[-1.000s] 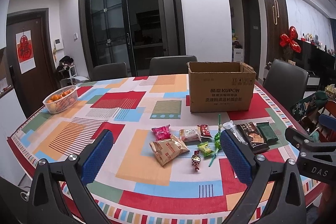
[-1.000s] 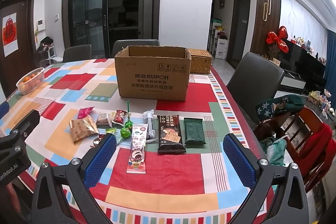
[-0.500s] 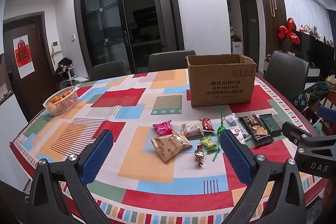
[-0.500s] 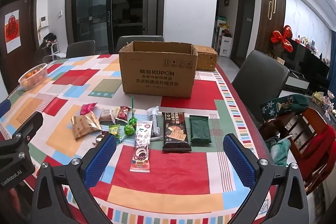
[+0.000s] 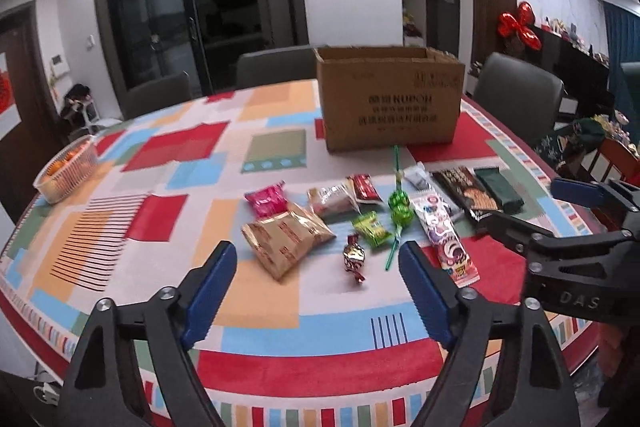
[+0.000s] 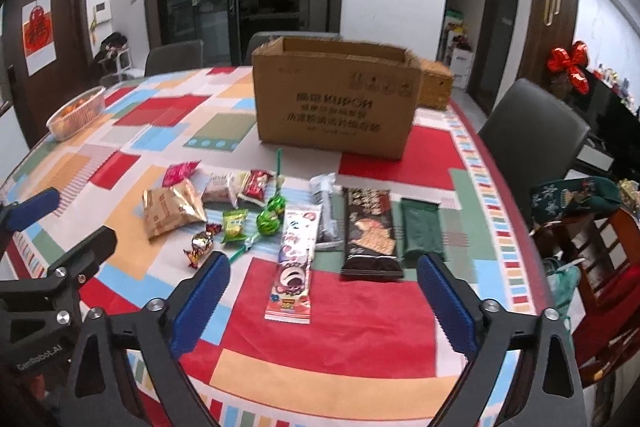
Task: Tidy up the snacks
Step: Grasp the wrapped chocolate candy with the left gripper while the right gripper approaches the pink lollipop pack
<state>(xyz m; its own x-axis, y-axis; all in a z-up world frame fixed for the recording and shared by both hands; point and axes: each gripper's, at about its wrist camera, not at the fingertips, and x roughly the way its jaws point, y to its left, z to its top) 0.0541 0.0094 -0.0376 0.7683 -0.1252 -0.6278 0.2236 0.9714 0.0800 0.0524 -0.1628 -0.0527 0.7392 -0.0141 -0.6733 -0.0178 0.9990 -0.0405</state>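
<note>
Several snacks lie in a row on the patterned tablecloth before an open cardboard box [image 5: 390,99] [image 6: 336,99]. Among them are a tan packet [image 5: 286,237] [image 6: 172,211], a foil candy [image 5: 354,259] [image 6: 200,245], green lollipops [image 5: 399,209] [image 6: 269,217], a long pink-and-white packet [image 5: 444,239] [image 6: 296,255], a dark bar [image 6: 370,233] and a green bar [image 6: 421,229]. My left gripper [image 5: 318,267] hovers near the tan packet and foil candy, jaws closing with nothing between them. My right gripper [image 6: 324,281] hangs over the long packet and dark bar, jaws closing, also empty.
A clear basket of oranges [image 5: 66,169] [image 6: 78,113] sits at the table's far left. A wicker box [image 6: 436,87] stands behind the carton. Dark chairs [image 5: 520,95] [image 6: 532,127] ring the table, and a wooden chair [image 6: 600,259] with clothes is at right.
Both grippers have dropped and tilted down toward the snacks, which look larger and nearer. The jaws of each have narrowed a little.
</note>
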